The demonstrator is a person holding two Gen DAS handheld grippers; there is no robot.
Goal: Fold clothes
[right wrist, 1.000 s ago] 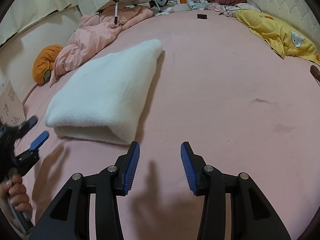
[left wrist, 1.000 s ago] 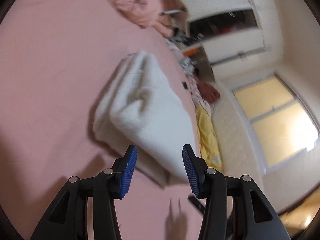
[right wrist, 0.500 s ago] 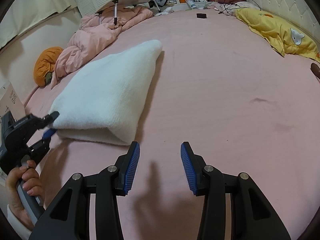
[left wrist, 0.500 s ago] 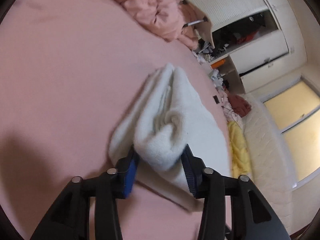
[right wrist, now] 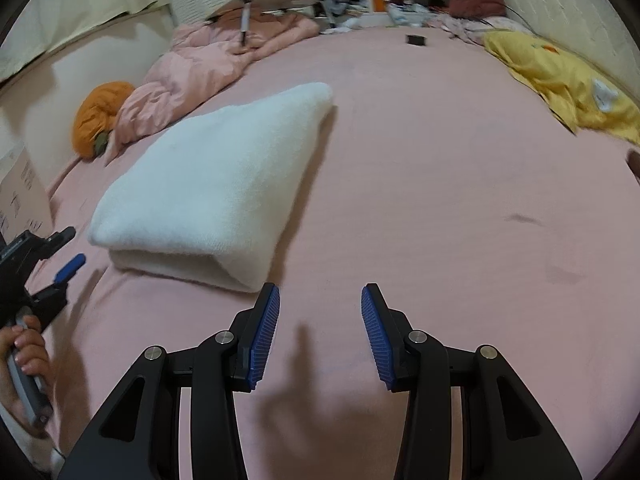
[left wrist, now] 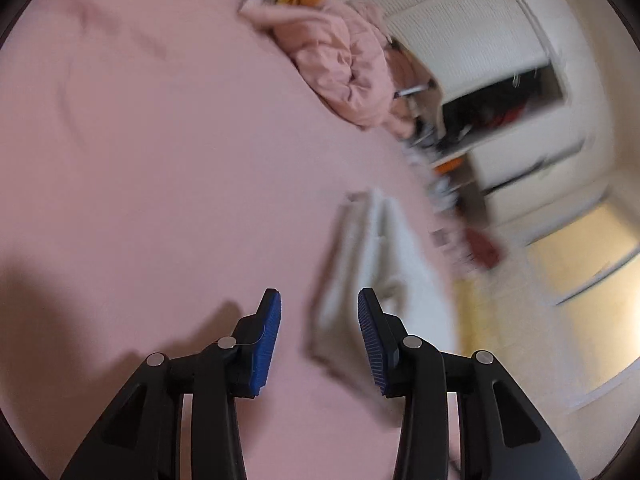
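- Item under task: a folded white garment (right wrist: 216, 184), thick and fleecy, lying flat on the pink bed (right wrist: 440, 200). It is already doubled over; a layered open edge faces the viewer at its near end.
- Long axis: in the right wrist view the garment runs from near-left to far-right, its narrower far corner pointing toward the rumpled pink quilt (right wrist: 208, 68) and the clutter at the far end of the bed.
- Left tongs (left wrist: 319, 336): spread, nothing between the pads. In their own view, which is blurred, the garment (left wrist: 376, 276) lies just ahead and to the right of the gap, its end layers turned toward them.
- The right wrist view confirms this: the left tongs (right wrist: 64, 252) stand just beside the garment's near-left corner, apart from it, gripped by the person's hand (right wrist: 24, 348).
- Right tongs (right wrist: 318, 334): spread and empty, held over bare bed. The garment's near-right corner sits just beyond the left pad, not touching as far as can be seen.
- Judgement: both tongs are close to the near short end, one at each corner; the left appears slightly better lined up with the layered edge. A further fold would likely carry this near end along the long axis toward the far corner.
- Risk noted: the thick pile may let only the top layer be pinched.
- Yellow bedding (right wrist: 568, 84) lies well apart on the right and is not involved.
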